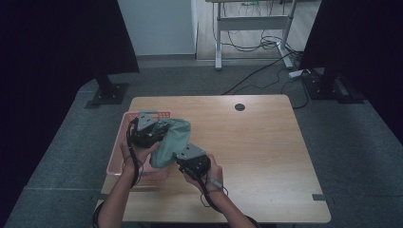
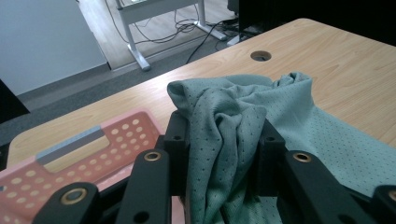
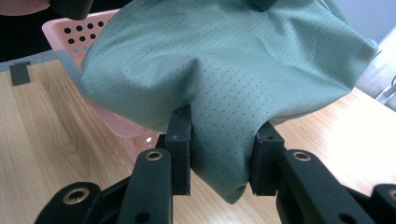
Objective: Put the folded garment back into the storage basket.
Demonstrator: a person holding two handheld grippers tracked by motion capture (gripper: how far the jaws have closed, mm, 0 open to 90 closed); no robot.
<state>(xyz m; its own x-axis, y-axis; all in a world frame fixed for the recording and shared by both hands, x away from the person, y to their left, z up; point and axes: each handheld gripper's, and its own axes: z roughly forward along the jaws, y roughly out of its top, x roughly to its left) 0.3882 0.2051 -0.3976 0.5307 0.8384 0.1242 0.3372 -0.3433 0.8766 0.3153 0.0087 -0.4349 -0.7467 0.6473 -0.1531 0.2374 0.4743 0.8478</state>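
Left gripper view: pale green perforated cloth (image 2: 224,126), bunched, clamped in fingers (image 2: 177,140); right gripper (image 3: 219,154) fingers likewise pinching cloth.

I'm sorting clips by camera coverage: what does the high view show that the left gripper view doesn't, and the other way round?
High view: the person's forearms, the right gripper clamped on the green cloth's lower end, the left gripper seen from outside, dark screens at both sides, and the whole table.

Left gripper view: its own black jaws pinching a bunched fold of the cloth, the dotted mesh weave, and the grey strip on the pink basket's rim.

Both: cloth, basket, the table's cable hole, the white desk frame and floor cables.
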